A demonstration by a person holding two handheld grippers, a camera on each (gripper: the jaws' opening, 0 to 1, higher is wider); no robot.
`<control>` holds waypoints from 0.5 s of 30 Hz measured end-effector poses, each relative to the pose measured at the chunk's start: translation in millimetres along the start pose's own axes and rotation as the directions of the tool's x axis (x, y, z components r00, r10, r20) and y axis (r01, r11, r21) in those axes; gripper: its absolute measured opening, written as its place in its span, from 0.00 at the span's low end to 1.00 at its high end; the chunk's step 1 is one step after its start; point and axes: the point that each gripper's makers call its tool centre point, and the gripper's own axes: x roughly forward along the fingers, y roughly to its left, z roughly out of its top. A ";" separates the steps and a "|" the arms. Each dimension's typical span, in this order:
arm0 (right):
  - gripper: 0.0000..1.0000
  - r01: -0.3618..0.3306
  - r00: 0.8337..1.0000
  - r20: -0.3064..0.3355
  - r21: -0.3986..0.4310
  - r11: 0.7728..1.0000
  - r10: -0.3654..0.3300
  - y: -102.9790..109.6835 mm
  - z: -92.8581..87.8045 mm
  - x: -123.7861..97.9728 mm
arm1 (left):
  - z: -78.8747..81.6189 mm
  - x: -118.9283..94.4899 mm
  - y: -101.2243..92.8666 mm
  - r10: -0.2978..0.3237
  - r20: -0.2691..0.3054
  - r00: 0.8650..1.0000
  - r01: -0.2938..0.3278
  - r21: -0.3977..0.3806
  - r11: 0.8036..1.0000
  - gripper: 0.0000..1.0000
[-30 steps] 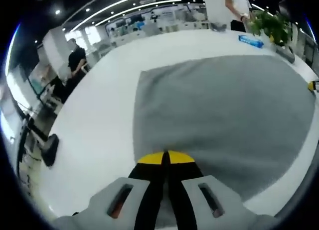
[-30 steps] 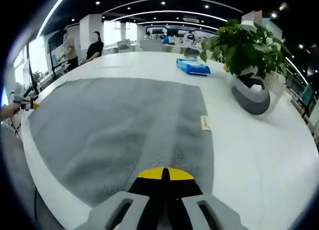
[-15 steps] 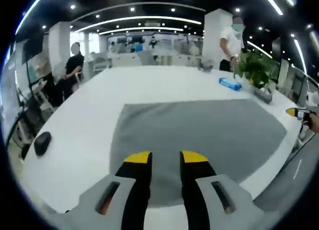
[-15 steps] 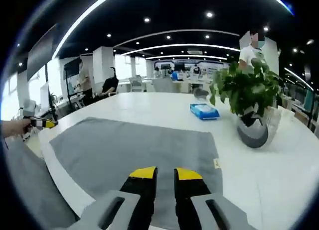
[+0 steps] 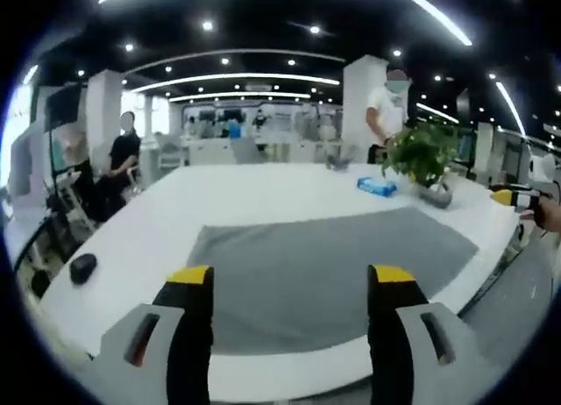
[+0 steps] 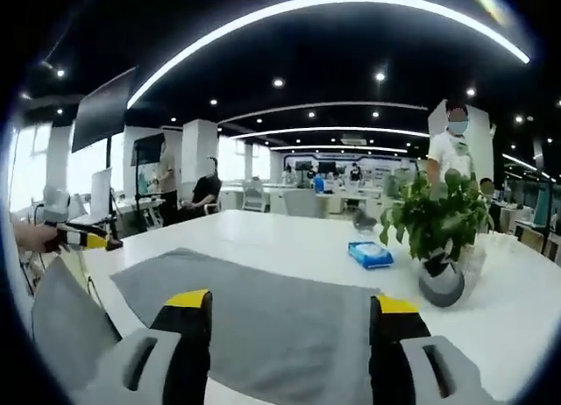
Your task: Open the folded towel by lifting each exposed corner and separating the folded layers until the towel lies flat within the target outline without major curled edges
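Lying spread out in a single flat layer on the white table (image 5: 254,199), the grey towel (image 5: 324,269) shows smooth edges and no curled corners; seen again in the right gripper view (image 6: 263,313), flat and unfolded, with a small tag at its far right corner. No outline to be made out around it.

Standing beyond the towel's far right corner: a potted plant (image 6: 438,238) in a grey pot, and near it a blue packet (image 6: 370,254), both on the table and apart from the cloth. Same plant (image 5: 423,159) and packet (image 5: 377,187) visible in the left gripper view. Resting near the table's left edge, a small dark object (image 5: 83,266), well apart from the towel. Farther back, a person in a white shirt (image 5: 386,107) behind the plant, and a person in dark clothes (image 5: 123,155) by the left side.

Held above the near edge of the towel, left gripper (image 5: 291,278) with yellow-tipped jaws spread wide, clamping nothing. Likewise right gripper (image 6: 293,304), jaws spread wide and empty, above the towel's near edge. Peeking in at the right of the left gripper view and at the left of the right gripper view, the opposite gripper's yellow tip with a hand behind it.
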 end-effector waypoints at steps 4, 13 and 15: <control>0.99 0.031 0.998 0.046 0.023 0.999 -0.032 0.7 7.2 -6.1 | 13.8 -3.3 -18.4 -0.014 0.080 0.997 0.013 0.012 1.000 0.97; 1.00 0.002 1.000 0.020 0.049 0.999 -0.003 6.3 -7.2 -9.5 | 17.8 -5.9 -32.6 -0.021 0.112 0.994 0.021 0.004 1.000 0.99; 1.00 -0.008 1.000 0.003 0.054 0.999 0.008 10.1 -11.1 -7.9 | 15.7 -4.6 -33.4 -0.018 0.115 0.993 0.018 0.000 1.000 0.99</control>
